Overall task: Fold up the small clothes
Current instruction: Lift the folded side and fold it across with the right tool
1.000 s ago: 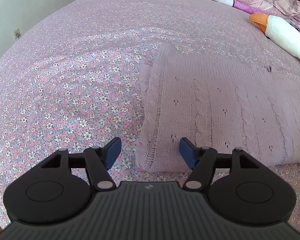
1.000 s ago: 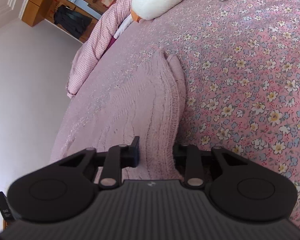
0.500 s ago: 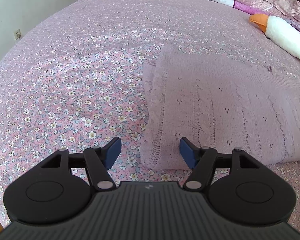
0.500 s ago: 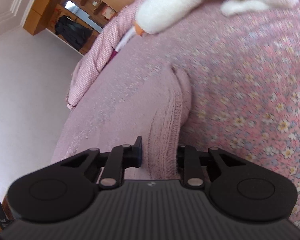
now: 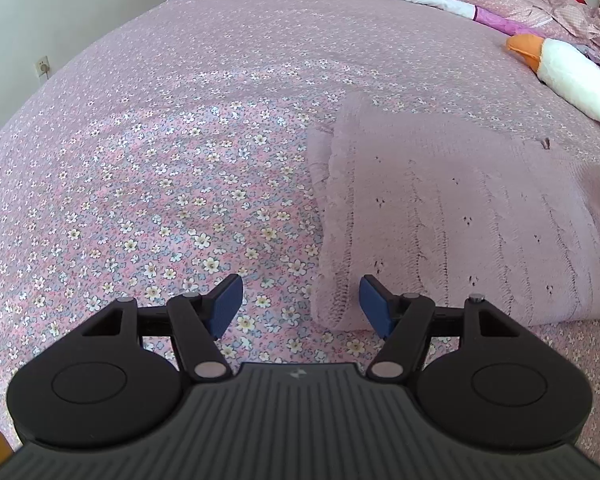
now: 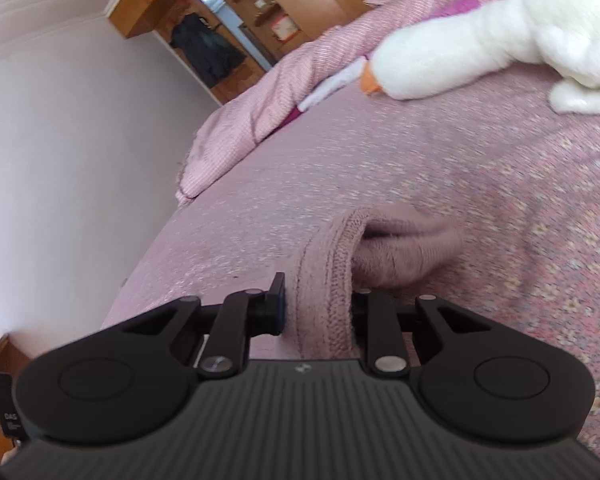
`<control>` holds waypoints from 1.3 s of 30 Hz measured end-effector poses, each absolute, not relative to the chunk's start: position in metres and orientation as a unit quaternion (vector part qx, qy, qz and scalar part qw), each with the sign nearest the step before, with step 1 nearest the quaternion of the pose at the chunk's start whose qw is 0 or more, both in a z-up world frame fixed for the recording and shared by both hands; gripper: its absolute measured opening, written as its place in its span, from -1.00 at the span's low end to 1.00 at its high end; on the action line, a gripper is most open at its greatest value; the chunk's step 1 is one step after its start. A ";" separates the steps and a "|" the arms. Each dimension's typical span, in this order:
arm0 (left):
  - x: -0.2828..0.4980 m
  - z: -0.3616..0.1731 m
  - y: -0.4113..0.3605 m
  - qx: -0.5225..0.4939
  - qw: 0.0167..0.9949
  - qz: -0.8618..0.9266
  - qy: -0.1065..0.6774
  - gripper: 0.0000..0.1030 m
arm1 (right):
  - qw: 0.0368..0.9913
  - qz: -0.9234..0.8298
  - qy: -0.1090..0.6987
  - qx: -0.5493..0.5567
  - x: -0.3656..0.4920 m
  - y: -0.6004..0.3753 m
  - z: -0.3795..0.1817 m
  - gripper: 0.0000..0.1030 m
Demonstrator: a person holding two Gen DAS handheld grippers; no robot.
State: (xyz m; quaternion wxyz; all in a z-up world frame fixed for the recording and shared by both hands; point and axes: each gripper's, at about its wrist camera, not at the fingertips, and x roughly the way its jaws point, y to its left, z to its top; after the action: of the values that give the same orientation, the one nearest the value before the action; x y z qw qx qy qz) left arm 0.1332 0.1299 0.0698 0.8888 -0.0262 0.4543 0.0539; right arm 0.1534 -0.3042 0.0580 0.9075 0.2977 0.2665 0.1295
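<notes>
Here, left gripper [image 5: 301, 301] low (jaws spread), right gripper [image 6: 318, 306] pinching knit sweater [image 6: 326, 280] edge

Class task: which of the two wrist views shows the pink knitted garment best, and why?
The left wrist view: the pink knitted garment lies spread on the bedsheet, its cable pattern sharp. The right wrist view shows only a blurred, raised edge pinched in the right gripper.

Right gripper [image 6: 318, 308] apparently pinches the blurred pink knit garment's [image 6: 328, 280] lifted edge.
</notes>
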 end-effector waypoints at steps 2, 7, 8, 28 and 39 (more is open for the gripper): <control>0.132 0.070 0.131 -0.027 0.888 0.054 0.455 0.39 | 0.909 0.135 0.264 0.292 0.154 -0.298 0.063 -0.52; 0.129 0.071 0.135 -0.029 0.889 0.053 0.455 0.39 | 0.912 0.148 0.260 0.279 0.157 -0.282 0.074 -0.53; 0.128 0.071 0.136 -0.028 0.889 0.053 0.454 0.39 | 0.913 0.151 0.258 0.277 0.157 -0.278 0.077 -0.53; 0.122 0.071 0.156 -0.047 0.891 0.064 0.448 0.39 | 0.910 0.223 0.241 0.253 0.166 -0.200 0.108 -0.53; 0.113 0.076 0.166 -0.050 0.897 0.074 0.433 0.39 | 0.892 0.268 0.260 0.255 0.180 -0.147 0.102 -0.53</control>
State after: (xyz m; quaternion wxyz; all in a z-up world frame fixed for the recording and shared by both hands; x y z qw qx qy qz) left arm 0.1135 0.1662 0.0760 0.8970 -0.0504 0.4328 0.0738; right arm 0.1797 -0.1474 0.1023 0.8922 0.2546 0.2599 0.2676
